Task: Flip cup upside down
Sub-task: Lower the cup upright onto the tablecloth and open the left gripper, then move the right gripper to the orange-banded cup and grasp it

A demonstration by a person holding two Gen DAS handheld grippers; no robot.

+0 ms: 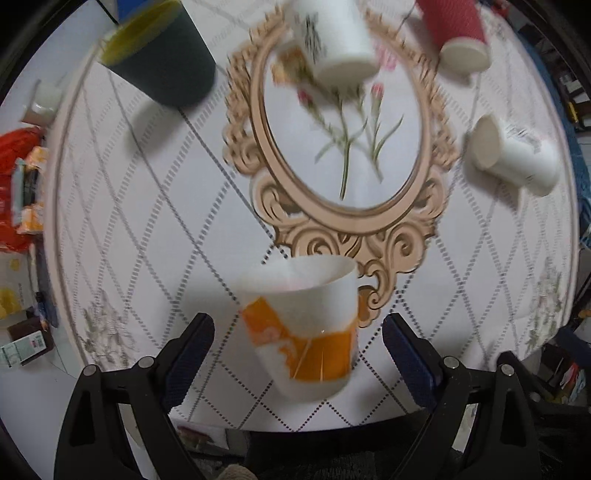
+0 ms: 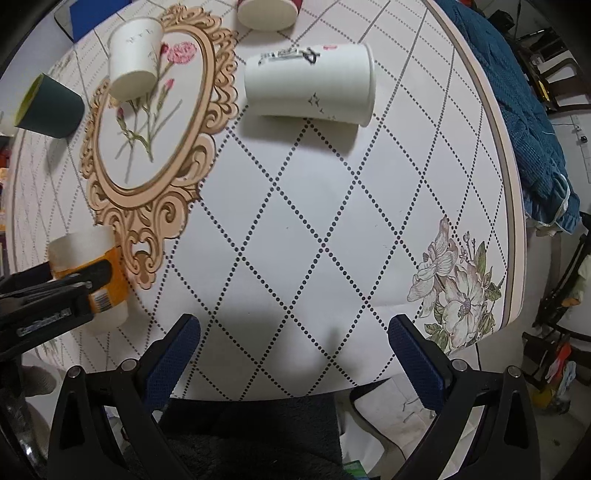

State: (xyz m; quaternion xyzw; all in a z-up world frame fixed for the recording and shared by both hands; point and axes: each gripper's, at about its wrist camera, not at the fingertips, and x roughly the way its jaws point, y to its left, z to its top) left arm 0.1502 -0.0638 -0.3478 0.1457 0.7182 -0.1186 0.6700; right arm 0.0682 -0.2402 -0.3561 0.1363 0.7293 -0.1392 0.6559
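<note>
An orange-and-white paper cup (image 1: 306, 325) stands mouth up on the table near its front edge. My left gripper (image 1: 299, 354) is open, one finger on each side of the cup, with gaps on both sides. The right wrist view shows the same cup (image 2: 92, 273) at the far left with the left gripper's fingers (image 2: 74, 284) around it. My right gripper (image 2: 295, 354) is open and empty over bare tablecloth near the front edge. A white paper cup (image 2: 310, 88) lies on its side ahead of it.
A round table with a patterned cloth (image 2: 295, 221). A dark green cup (image 1: 162, 59) lies on its side at the back left. A white cup (image 1: 332, 37) and a red cup (image 1: 458, 33) stand upside down at the back. A blue cloth (image 2: 524, 110) hangs at right.
</note>
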